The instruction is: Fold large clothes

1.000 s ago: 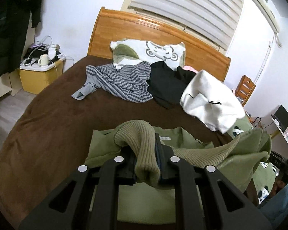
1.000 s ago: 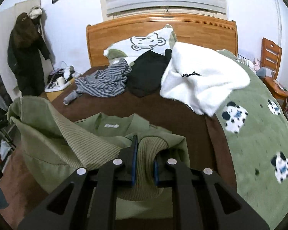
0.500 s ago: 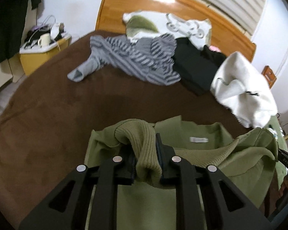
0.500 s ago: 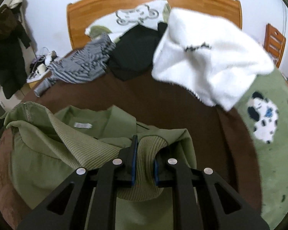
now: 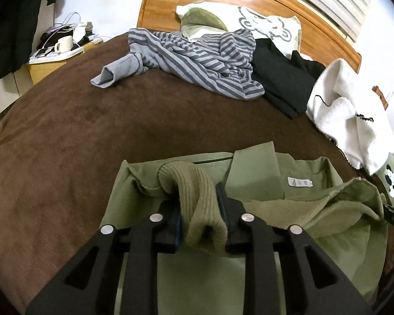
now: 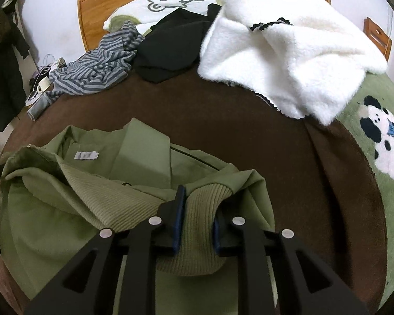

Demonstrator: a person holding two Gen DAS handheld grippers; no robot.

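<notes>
An olive green jacket (image 5: 254, 178) lies on the brown bed cover (image 5: 92, 131), its collar and white label facing up. My left gripper (image 5: 201, 210) is shut on the jacket's ribbed hem (image 5: 197, 191) near the left corner. My right gripper (image 6: 197, 210) is shut on the ribbed hem (image 6: 205, 199) near the right corner of the same jacket (image 6: 144, 155). The hem is folded up over the body toward the collar. The right gripper's tip shows at the left wrist view's right edge.
At the head of the bed lie a grey striped top (image 5: 197, 57), a black garment (image 5: 283, 84), a white fleece (image 6: 281, 52) and a bear-print pillow (image 5: 249, 23). A green spotted blanket (image 6: 375, 141) covers the right side. A bedside box with a mug (image 5: 63, 44) stands left.
Both grippers have carried the ribbed hem forward over the jacket toward the collar and dipped lower to the bed. Both grips are unchanged.
</notes>
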